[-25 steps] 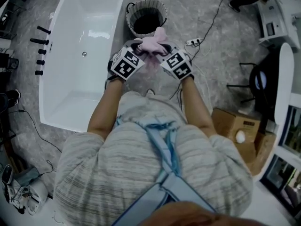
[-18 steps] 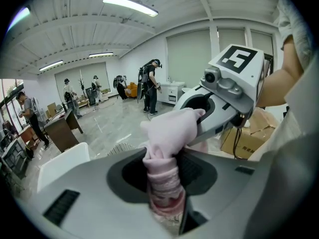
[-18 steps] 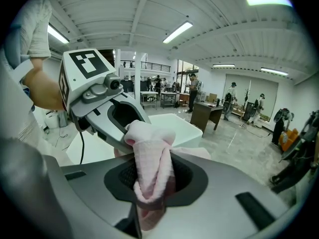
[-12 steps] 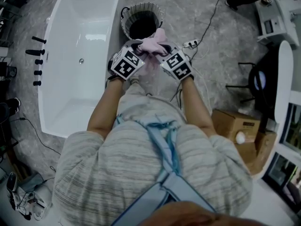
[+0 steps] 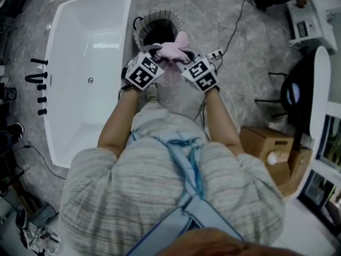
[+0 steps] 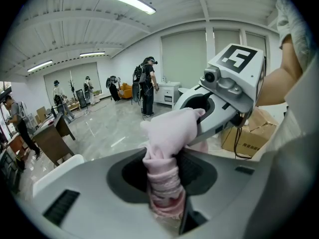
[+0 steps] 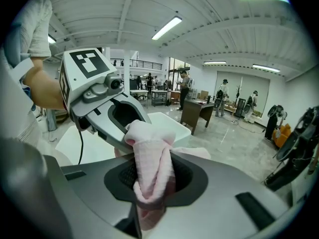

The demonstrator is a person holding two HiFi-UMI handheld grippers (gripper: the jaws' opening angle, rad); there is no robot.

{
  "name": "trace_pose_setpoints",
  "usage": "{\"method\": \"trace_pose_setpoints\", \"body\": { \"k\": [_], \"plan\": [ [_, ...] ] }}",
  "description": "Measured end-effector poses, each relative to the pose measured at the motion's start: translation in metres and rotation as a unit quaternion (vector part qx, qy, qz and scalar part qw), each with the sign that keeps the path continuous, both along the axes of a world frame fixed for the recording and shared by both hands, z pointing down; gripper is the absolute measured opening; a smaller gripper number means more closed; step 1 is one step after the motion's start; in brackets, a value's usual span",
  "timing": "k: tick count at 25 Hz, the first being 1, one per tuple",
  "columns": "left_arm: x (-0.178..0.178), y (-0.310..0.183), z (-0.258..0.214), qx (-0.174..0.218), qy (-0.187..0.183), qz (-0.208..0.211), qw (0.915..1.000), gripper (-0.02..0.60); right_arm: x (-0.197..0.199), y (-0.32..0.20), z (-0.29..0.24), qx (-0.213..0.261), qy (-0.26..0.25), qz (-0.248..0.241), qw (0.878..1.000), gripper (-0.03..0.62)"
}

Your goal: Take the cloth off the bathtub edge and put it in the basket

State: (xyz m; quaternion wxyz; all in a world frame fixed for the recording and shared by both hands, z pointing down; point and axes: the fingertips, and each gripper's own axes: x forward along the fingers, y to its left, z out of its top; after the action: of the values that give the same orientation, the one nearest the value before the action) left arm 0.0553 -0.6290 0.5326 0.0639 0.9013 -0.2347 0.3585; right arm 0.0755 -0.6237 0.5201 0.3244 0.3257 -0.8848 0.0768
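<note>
Your grey marble floor carries bathtub, basket just beside it, cardboard box to your right, plus cable.

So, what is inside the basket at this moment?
Only darkness shows inside the basket. The pink cloth hides its near rim in the head view; its bottom cannot be made out.

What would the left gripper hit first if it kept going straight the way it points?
Most likely the right gripper: it faces the left gripper closely, both shut on the same pink cloth.
</note>
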Motion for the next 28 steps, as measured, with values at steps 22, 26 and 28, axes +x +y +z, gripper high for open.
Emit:
{"method": "trace_pose_setpoints", "body": {
  "k": [22, 26, 28],
  "plan": [
    [-0.036, -0.179, -0.024, 0.03, 0.007, 0.038, 0.9988, 0.141, -0.037, -0.177, -0.023, 0.027, 0.01, 0.03, 0.999, 0.094],
    [-0.026, -0.198, -0.022, 0.028, 0.004, 0.03, 0.9991, 0.141, -0.027, -0.197, -0.021, 0.026, 0.009, 0.021, 0.999, 0.093],
    [-0.021, -0.208, -0.019, 0.026, -0.001, 0.024, 0.9994, 0.141, -0.022, -0.207, -0.018, 0.024, 0.009, 0.015, 1.0, 0.094]
  ]
}}
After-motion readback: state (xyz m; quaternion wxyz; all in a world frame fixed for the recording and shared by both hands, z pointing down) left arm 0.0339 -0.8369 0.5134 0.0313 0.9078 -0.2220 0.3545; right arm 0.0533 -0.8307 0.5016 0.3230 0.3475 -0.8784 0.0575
